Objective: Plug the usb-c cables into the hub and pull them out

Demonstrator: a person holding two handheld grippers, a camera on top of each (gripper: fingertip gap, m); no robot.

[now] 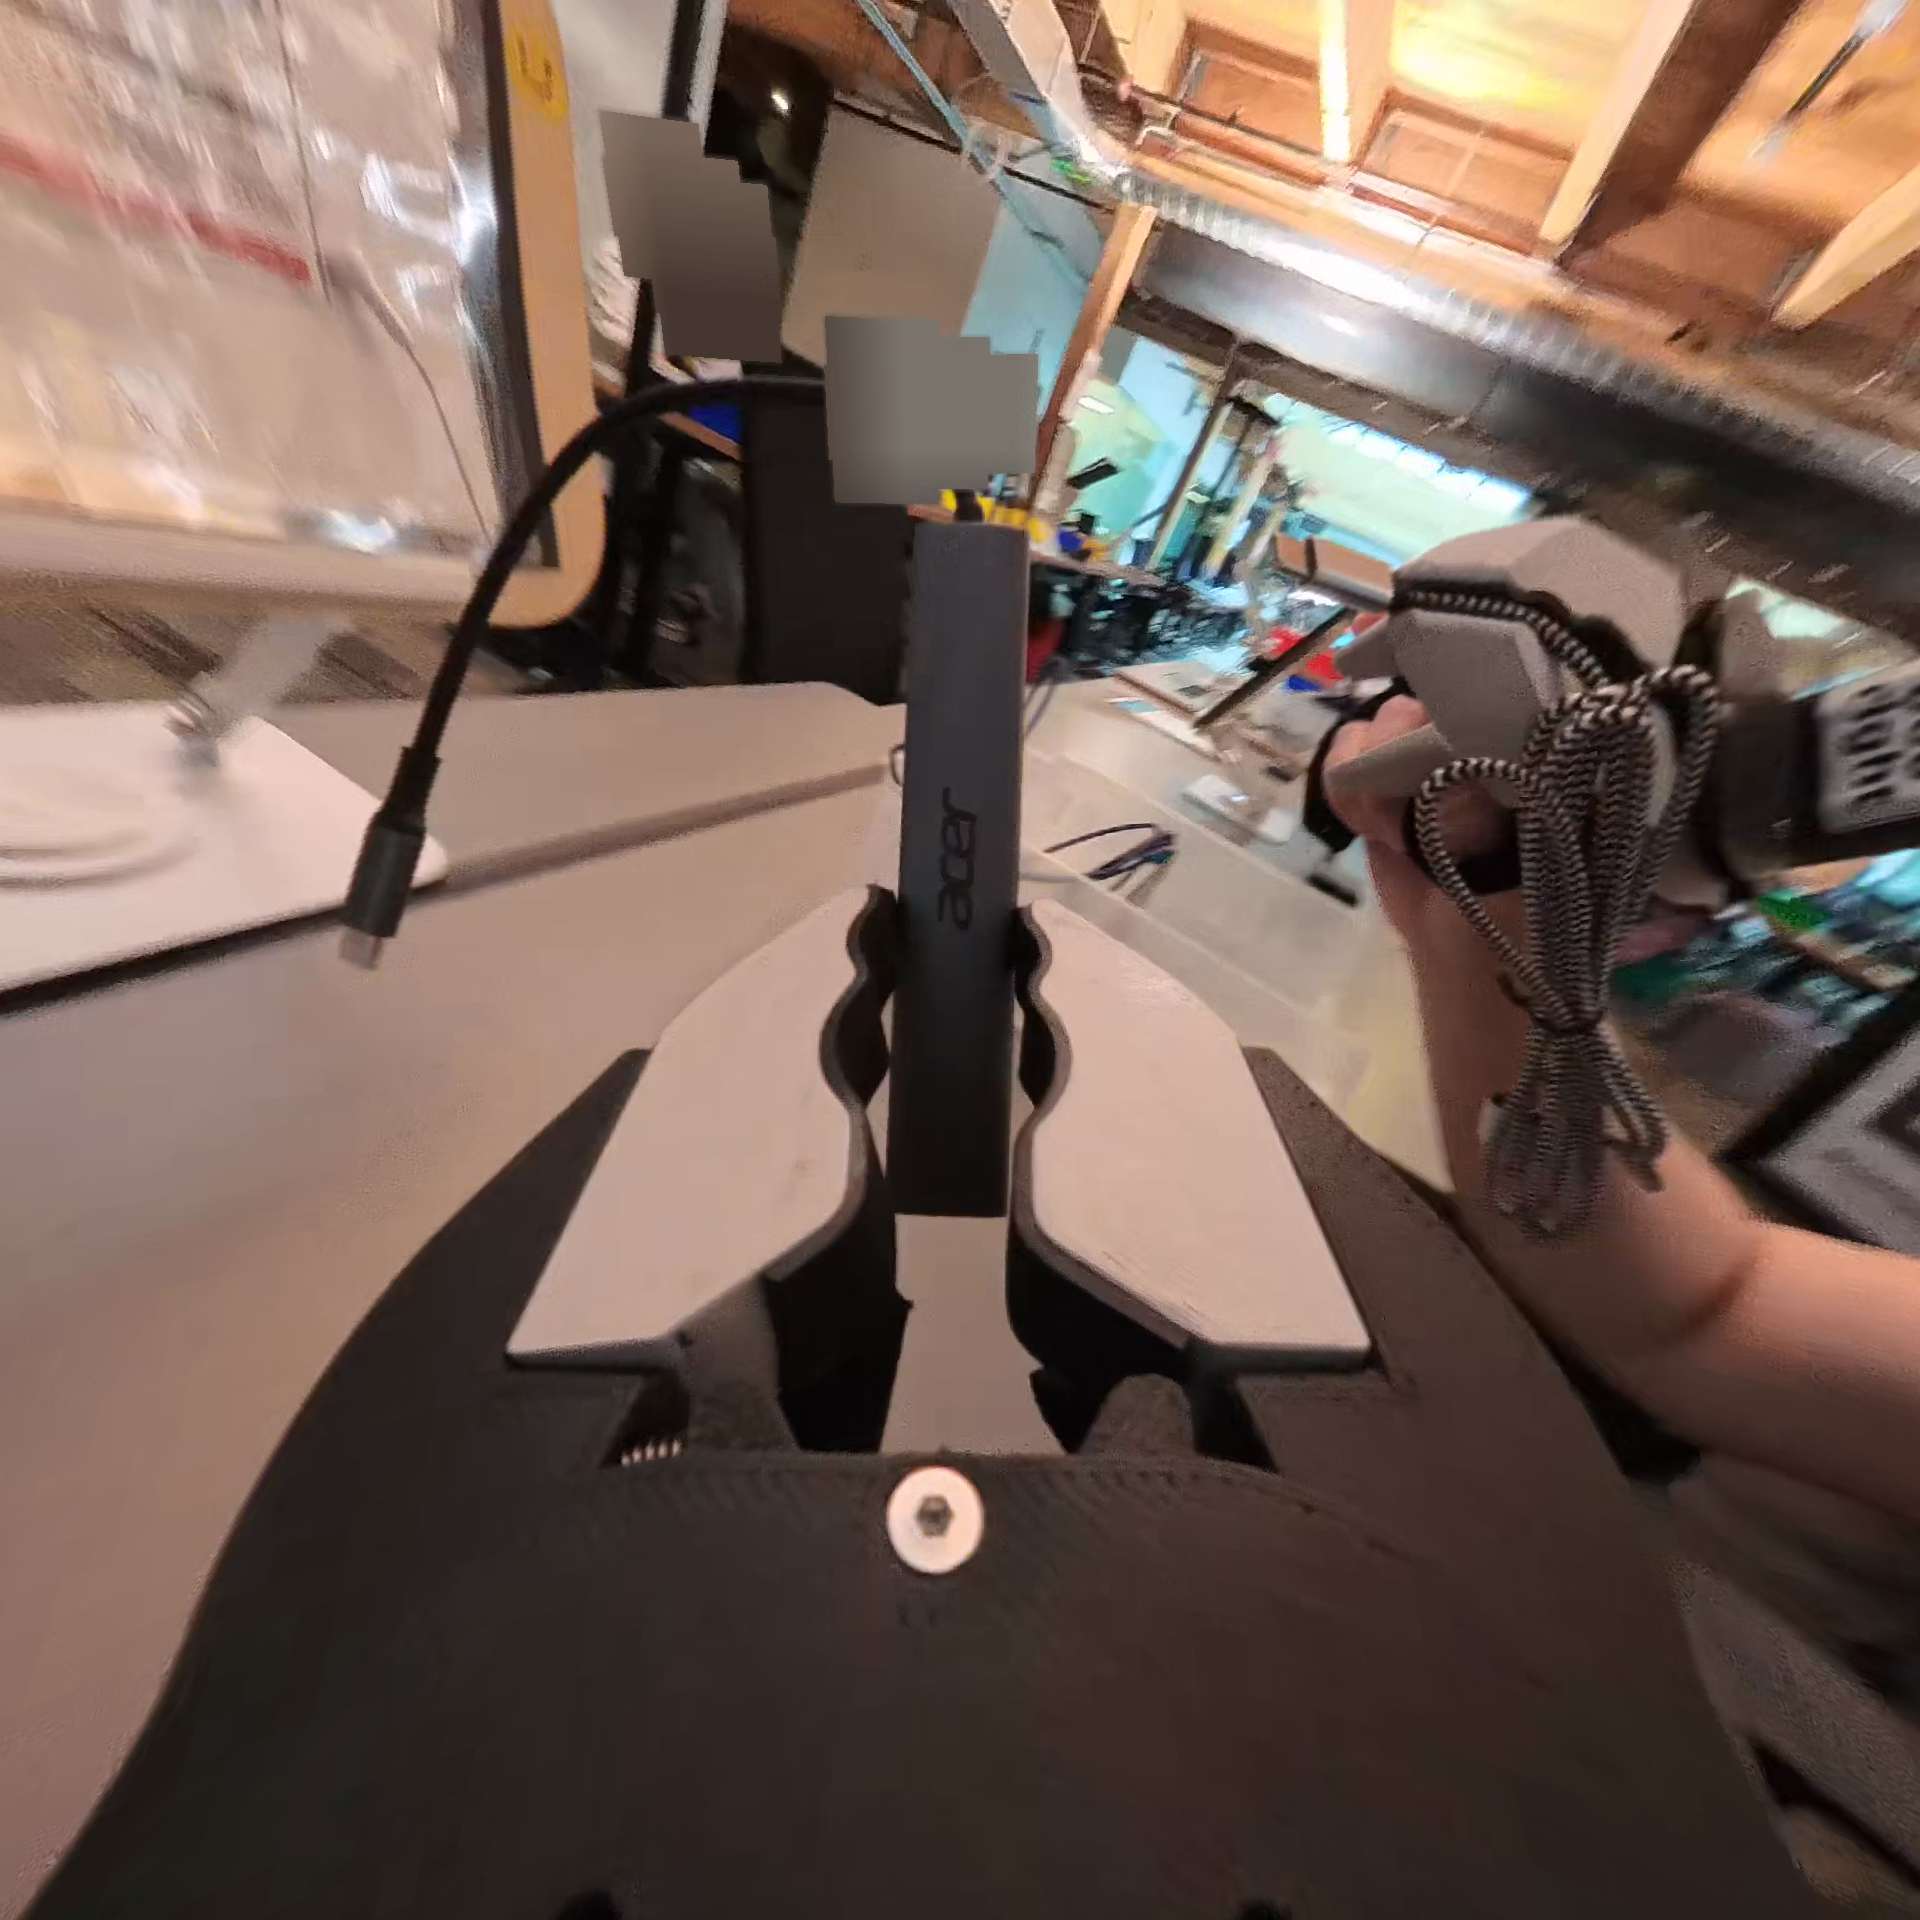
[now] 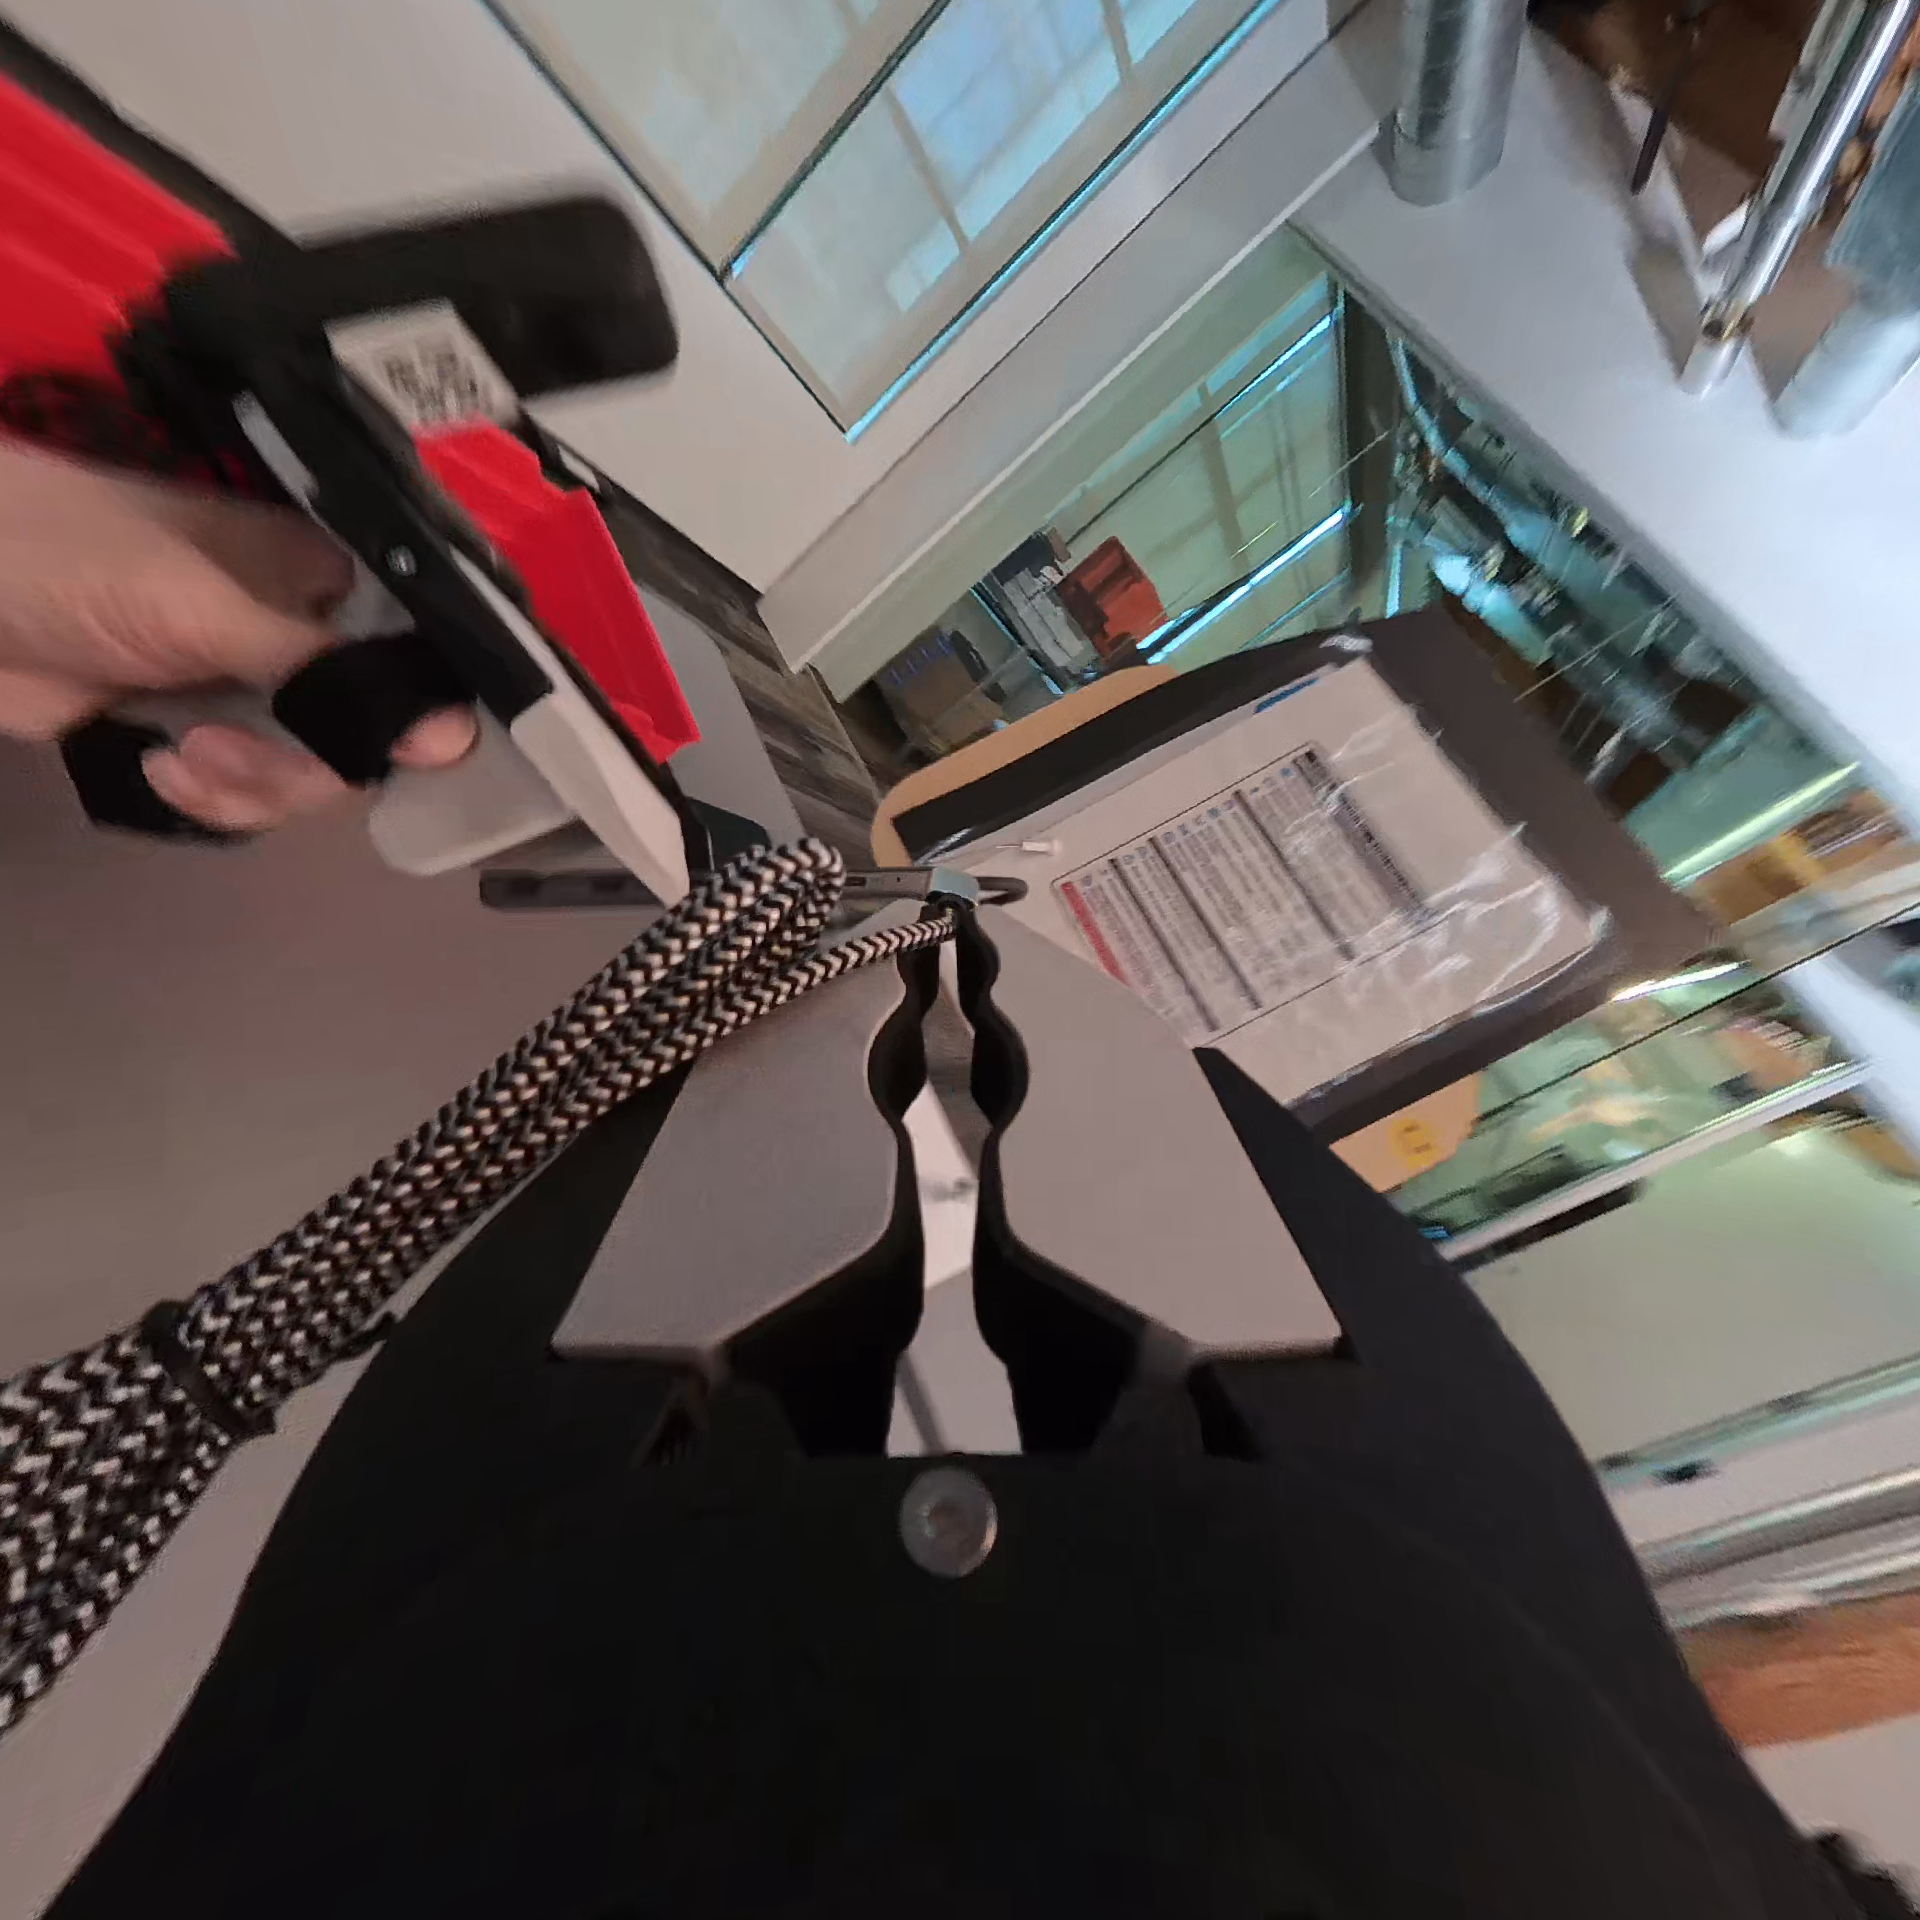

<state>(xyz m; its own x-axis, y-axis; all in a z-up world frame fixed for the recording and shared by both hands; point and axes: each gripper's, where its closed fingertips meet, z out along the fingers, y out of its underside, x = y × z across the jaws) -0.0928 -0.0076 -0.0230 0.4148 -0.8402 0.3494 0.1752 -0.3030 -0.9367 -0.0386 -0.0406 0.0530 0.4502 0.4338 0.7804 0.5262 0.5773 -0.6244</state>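
Observation:
My left gripper [image 1: 951, 920] is shut on a dark grey hub [image 1: 961, 831] and holds it upright above the table. The hub's own black cable [image 1: 468, 623] arcs from its top to the left and ends in a free-hanging plug [image 1: 379, 883]. My right gripper [image 2: 948, 930] is shut on the plug end of a black-and-white braided cable [image 2: 468, 1122], whose bundled loops hang to the left. In the right wrist view the hub [image 2: 551, 888] lies edge-on just beyond my fingertips, held by the left gripper [image 2: 623, 810]. The right gripper [image 1: 1371, 655] shows at the right of the left wrist view, apart from the hub.
A grey table [image 1: 260, 1143] lies below. A white stand base [image 1: 208, 831] sits at its far left. A board with a printed sheet [image 2: 1299, 894] stands behind the table. A person's hands [image 1: 1455, 935] hold both grippers. My right fingertips sit around 10 cm from my left ones.

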